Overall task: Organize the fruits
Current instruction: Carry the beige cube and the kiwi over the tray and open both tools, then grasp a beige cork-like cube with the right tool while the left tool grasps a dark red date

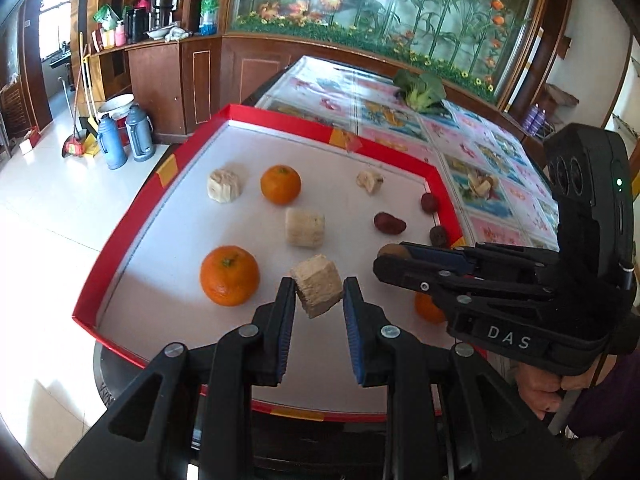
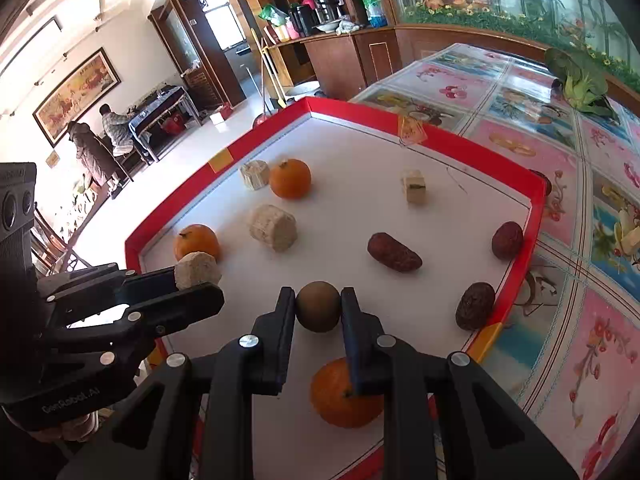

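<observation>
A red-rimmed white tray (image 1: 132, 216) (image 2: 536, 216) holds the fruit. My left gripper (image 1: 319, 286) is shut on a beige cut chunk (image 1: 317, 286) (image 2: 197, 270), held just above the tray floor beside an orange (image 1: 229, 275) (image 2: 196, 241). My right gripper (image 2: 318, 300) (image 1: 384, 256) is shut on a small brown round fruit (image 2: 318, 306) (image 1: 394, 249). Below it lies another orange (image 2: 340, 396) (image 1: 428, 308), partly hidden. A third orange (image 1: 281, 184) (image 2: 290, 179), three more beige chunks (image 1: 305, 227) (image 1: 224, 186) (image 1: 370, 181) and three dark red dates (image 2: 394, 252) (image 2: 507, 240) (image 2: 475, 306) lie on the tray.
The tray sits on a table with a flowered cloth (image 2: 580, 168). A green vegetable (image 1: 420, 90) (image 2: 580, 80) lies at the far end. Thermos flasks (image 1: 124, 140) stand on the tiled floor at left. Two people (image 2: 104, 136) are at a far table.
</observation>
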Action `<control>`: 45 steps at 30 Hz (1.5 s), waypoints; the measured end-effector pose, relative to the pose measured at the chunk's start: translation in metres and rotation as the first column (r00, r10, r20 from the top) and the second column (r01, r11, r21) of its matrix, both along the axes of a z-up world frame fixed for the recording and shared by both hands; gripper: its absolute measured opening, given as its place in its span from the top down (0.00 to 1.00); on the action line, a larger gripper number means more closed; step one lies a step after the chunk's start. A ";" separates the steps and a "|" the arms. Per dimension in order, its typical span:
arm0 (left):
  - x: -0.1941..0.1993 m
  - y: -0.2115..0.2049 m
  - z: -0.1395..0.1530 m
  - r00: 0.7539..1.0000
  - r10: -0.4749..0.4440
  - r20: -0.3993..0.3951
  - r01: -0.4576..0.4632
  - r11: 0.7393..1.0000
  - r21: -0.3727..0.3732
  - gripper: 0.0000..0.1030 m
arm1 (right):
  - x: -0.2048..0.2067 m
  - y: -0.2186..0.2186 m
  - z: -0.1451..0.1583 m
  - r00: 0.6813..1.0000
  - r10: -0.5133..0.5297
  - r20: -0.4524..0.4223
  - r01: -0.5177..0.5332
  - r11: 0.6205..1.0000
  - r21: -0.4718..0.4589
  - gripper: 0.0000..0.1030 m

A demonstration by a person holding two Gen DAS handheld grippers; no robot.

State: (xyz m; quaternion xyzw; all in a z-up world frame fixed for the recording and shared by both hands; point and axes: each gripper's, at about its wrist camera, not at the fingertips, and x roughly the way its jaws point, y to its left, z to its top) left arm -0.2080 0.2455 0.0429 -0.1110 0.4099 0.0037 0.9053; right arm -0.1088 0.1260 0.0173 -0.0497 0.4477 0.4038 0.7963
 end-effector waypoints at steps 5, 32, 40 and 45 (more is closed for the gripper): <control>0.006 -0.002 -0.009 0.999 0.004 -0.054 -0.003 1.000 0.009 0.75 | 0.002 0.001 -0.001 1.000 0.004 -0.007 -0.004 1.000 -0.004 0.79; 0.014 -0.039 0.019 0.999 -0.041 -0.012 0.042 0.997 0.057 0.40 | 0.058 -0.169 0.019 0.946 -0.322 -0.043 0.324 0.925 0.198 0.59; 0.025 -0.083 0.020 0.990 -0.136 -0.024 0.137 0.989 0.055 0.34 | 0.064 -0.201 0.017 0.913 -0.406 -0.040 0.406 0.897 0.175 0.59; 0.041 -0.110 0.019 0.977 -0.207 -0.049 0.210 0.975 0.072 0.34 | 0.081 -0.199 0.015 0.896 -0.444 -0.020 0.443 0.885 0.144 0.59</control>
